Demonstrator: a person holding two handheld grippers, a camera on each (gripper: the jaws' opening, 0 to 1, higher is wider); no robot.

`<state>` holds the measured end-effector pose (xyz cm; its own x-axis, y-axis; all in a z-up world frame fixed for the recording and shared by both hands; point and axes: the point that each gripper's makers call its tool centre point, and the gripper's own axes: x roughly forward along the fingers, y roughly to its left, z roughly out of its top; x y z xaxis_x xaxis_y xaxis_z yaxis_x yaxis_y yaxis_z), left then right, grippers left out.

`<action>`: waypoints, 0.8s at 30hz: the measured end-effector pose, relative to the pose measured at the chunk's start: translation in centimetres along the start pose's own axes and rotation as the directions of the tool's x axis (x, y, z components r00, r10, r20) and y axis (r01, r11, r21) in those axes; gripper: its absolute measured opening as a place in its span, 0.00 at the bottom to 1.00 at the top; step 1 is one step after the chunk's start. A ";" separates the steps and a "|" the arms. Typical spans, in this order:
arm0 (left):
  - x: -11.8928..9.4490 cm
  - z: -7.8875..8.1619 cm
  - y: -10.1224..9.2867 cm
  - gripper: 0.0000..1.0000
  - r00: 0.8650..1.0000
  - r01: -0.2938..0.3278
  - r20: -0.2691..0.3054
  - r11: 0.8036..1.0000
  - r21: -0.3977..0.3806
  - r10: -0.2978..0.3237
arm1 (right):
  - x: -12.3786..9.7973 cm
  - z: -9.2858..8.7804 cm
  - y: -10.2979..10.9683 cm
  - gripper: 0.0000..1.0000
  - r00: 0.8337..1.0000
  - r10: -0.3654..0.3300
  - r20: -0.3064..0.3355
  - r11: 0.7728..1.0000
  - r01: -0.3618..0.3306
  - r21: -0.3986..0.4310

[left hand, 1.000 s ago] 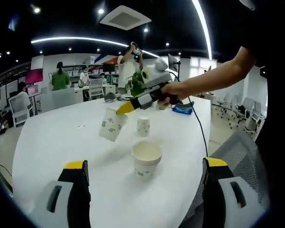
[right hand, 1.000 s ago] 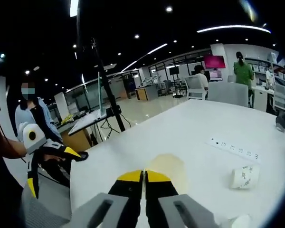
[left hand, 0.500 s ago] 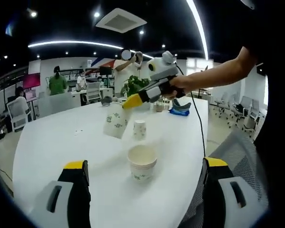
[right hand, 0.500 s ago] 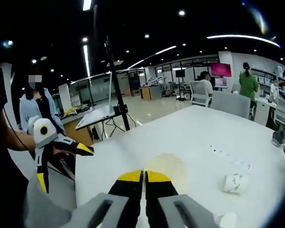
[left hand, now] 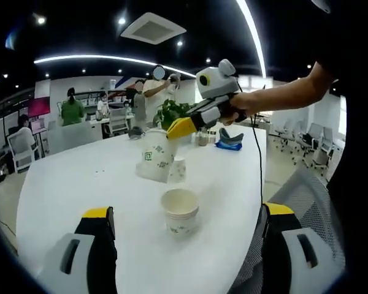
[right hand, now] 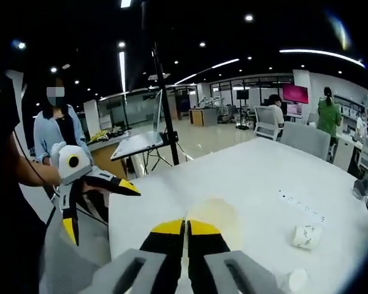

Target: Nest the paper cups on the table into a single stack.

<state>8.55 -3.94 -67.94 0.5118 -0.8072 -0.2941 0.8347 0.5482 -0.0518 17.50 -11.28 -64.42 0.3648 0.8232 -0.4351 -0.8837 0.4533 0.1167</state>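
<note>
Overhead, right hand-held gripper [left hand: 179, 128] pinches cup [left hand: 156, 155] — left hand-held gripper [left hand: 183, 245] agape — stack [left hand: 180, 212] below

The held cup [right hand: 214, 222] is half hidden behind the right claw [right hand: 185, 229]; its print is unreadable.

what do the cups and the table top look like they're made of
The held cup and the cup stack look like matte paper: thin rolled rims, cream insides, small green prints on white walls. The table seems a smooth white laminate or painted board with a soft sheen; which one I cannot tell. The right gripper pinches the cup's rim; the wall keeps its shape.
</note>
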 end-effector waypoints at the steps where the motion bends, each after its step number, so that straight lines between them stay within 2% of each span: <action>1: 0.0 0.0 0.0 0.99 1.000 0.000 0.001 1.000 -0.001 0.000 | 0.0 0.0 0.1 0.00 1.000 0.001 -0.002 1.000 -0.001 -0.001; 15: -0.7 -0.2 -0.3 0.99 1.000 -0.012 0.015 1.000 -0.015 0.012 | -0.2 -2.2 2.8 0.00 0.994 0.038 -0.098 0.997 -0.045 -0.065; 24: -0.9 -0.4 -0.2 0.99 1.000 -0.012 0.018 1.000 -0.018 0.012 | 0.1 -3.3 3.5 0.00 0.987 0.039 -0.156 0.991 -0.058 -0.120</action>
<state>7.84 -3.20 -68.04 0.5255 -0.8042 -0.2778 0.8248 0.5616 -0.0657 13.50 -10.72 -67.03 0.2800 0.7769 -0.5640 -0.9321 0.3606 0.0339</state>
